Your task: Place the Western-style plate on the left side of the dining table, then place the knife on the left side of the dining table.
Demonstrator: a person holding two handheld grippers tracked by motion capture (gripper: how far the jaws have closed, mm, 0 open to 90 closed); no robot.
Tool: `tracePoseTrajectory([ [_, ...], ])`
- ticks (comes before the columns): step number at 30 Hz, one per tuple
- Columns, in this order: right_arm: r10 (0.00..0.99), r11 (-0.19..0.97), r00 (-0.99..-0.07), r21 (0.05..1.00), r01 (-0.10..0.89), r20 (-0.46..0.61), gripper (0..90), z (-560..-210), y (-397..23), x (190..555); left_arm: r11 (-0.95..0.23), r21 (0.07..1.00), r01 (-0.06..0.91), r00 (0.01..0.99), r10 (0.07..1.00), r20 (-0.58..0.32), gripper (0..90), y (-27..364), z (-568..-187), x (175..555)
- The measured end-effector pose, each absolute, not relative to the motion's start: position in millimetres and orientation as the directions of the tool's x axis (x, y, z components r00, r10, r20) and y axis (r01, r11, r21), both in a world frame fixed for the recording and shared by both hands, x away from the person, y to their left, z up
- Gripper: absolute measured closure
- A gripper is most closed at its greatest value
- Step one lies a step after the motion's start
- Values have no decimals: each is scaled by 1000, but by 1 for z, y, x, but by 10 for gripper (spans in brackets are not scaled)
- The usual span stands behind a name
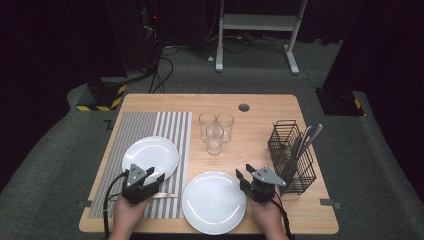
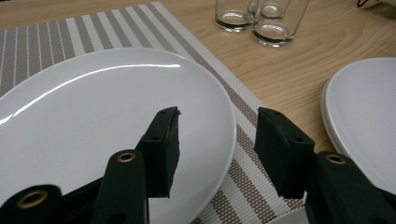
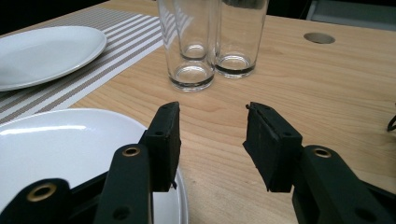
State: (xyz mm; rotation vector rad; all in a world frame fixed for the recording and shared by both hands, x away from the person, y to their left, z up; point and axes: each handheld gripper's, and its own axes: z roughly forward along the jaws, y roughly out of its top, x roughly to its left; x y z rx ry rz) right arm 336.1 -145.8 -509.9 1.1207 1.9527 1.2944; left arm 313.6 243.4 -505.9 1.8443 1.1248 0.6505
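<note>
High view: near the surface's (image 1: 260,107) front edge, the left hand-held gripper (image 1: 150,176) gapes empty over a glossy white plate's (image 1: 150,155) rim; the right hand-held gripper (image 1: 243,173) gapes empty beside another plate (image 1: 214,202).

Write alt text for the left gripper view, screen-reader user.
The left tongs stand open just above the near rim of a white plate that lies on a striped placemat, with nothing between the jaws. A second white plate sits at right on the wooden table, and clear glasses stand behind.
</note>
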Motion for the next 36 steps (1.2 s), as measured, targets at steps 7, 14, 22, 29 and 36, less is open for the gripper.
tracePoseTrajectory([
  [7,865,206,-502,920,332,-12,520,-506,-147,337,-242,869,433,478,878,6,492,237,-507,313],
  [14,870,214,-493,922,321,-30,513,-500,-146,339,-240,878,415,500,866,0,486,232,-504,312],
  [22,857,221,-515,918,328,-22,487,-491,-141,341,-243,874,421,512,859,-8,482,232,-506,313],
  [29,849,232,-527,924,303,-40,482,-482,-137,340,-216,873,437,501,865,-37,496,235,-507,316],
  [36,852,229,-520,934,274,-56,451,-471,-137,339,-207,876,435,495,868,-40,482,238,-507,315],
])
